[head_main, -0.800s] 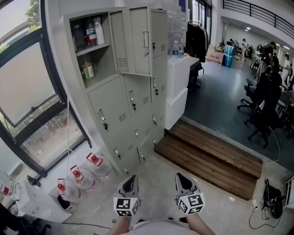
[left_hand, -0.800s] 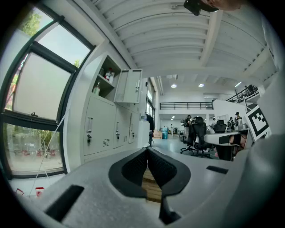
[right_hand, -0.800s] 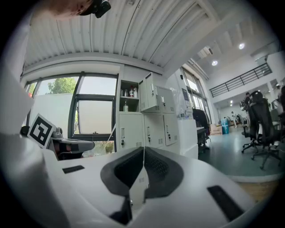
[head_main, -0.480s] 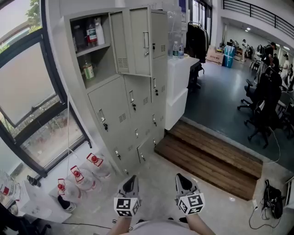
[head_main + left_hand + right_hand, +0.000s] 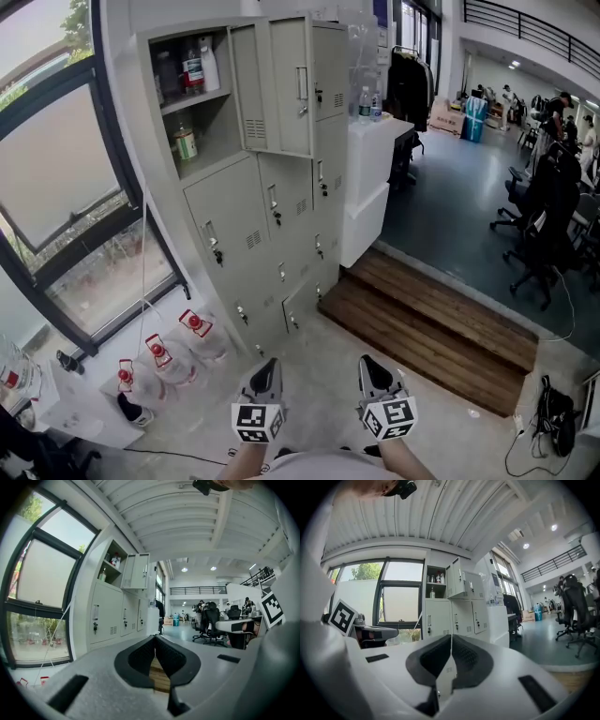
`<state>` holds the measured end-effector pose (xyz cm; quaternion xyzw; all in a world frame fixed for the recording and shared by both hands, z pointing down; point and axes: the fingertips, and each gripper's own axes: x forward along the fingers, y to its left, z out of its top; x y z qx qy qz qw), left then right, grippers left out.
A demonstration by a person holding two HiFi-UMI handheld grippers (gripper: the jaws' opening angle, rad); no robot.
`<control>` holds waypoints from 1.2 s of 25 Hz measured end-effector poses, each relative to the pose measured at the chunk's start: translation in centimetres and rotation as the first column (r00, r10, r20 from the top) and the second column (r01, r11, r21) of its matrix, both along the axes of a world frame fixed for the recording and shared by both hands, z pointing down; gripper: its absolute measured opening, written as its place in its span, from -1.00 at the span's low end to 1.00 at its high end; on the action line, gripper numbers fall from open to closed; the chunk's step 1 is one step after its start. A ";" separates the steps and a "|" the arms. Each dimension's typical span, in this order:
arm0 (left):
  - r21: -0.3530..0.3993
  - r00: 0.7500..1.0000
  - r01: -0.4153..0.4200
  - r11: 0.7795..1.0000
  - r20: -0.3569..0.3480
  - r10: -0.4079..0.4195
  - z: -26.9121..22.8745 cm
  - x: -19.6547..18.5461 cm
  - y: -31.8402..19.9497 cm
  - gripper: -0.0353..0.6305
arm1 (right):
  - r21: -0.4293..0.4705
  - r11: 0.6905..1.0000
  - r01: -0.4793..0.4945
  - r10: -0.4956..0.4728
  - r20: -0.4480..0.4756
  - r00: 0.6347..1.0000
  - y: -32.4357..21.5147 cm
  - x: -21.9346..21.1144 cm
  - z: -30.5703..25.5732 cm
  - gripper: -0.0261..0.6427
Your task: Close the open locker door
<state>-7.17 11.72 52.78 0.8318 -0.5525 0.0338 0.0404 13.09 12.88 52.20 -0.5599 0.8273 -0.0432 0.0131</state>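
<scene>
Grey locker door (image 5: 281,84) stands open, far off; fingers of my left gripper (image 5: 269,366) and right gripper (image 5: 368,364) are pressed together, empty.

1. The locker cabinet (image 5: 272,234) stands ahead of you, with the window (image 5: 66,187) to its left.
2. Its open door (image 5: 248,89) hangs at the top-left compartment (bottles (image 5: 185,142) sit on the shelves inside).
3. Jugs (image 5: 173,361) lie on the floor (image 5: 319,375) at its left foot, and the wooden step (image 5: 431,319) lies to its right.

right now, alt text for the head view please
A grey locker bank stands with its top-left door swung open, bottles on the shelves inside. At the bottom edge, the left gripper and right gripper, both shut and empty, point toward it.
</scene>
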 end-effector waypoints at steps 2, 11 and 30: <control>0.004 1.000 0.013 1.000 0.001 -0.013 -0.1 0.4 0.0 -0.87 | -0.002 1.000 0.012 -0.012 0.002 1.000 -0.2 0.5 0.0 -0.88; 0.014 0.997 0.077 0.997 0.017 -0.077 -0.2 4.3 0.1 -0.87 | -0.003 0.998 0.070 -0.070 0.006 0.997 -1.4 4.8 0.6 -0.87; 0.016 0.995 0.097 0.995 0.032 -0.098 1.2 4.4 -10.5 -0.87 | -0.061 0.991 0.117 -0.115 0.031 0.993 -12.2 4.9 3.8 -0.87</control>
